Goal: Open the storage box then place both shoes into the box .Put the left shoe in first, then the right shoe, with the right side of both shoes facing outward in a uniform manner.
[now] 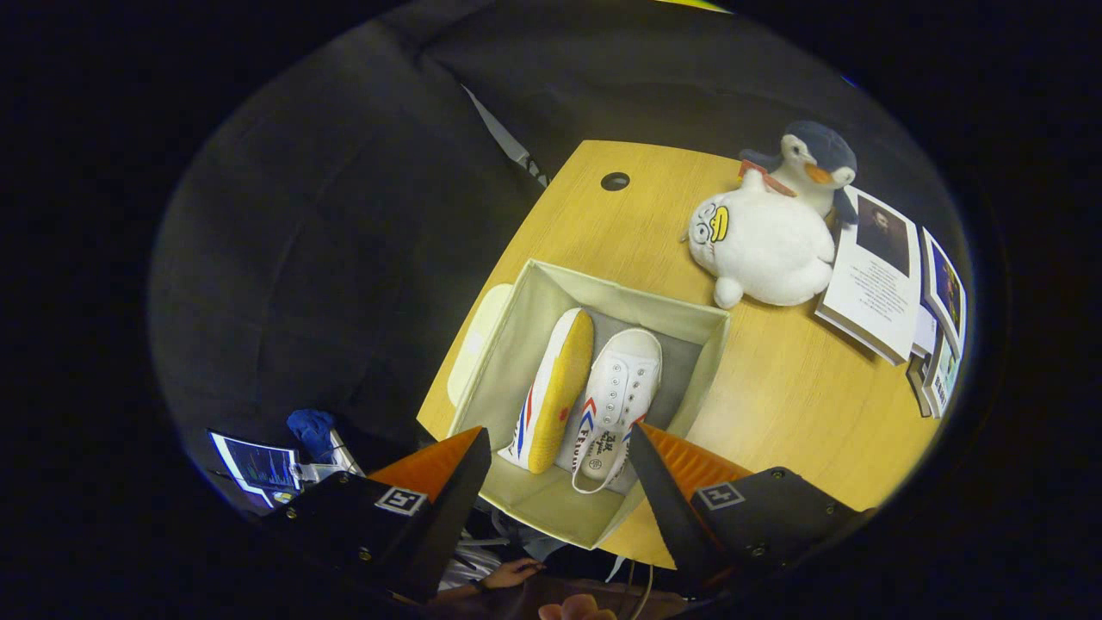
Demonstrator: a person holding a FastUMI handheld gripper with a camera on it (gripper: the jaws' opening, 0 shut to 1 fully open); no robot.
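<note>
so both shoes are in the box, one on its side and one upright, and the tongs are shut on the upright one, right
Not quite. In the gripper view the tongs are open and hold nothing, above the box. The rest stands: both shoes are in the box, one shoe on its side, sole showing, and the upright shoe beside it.

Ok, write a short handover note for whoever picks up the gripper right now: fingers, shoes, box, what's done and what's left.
Gripper: fingers open, holding nothing, above the near end of the storage box.
Box: open on the wooden table, lid lying beside it.
Shoes: both inside. One lies on its side, yellow sole showing; the other sits upright beside it, laces up.
Done: box opened, both shoes in.
Left: they don't look uniformly turned; probably tip the upright shoe onto its side to match.
</note>
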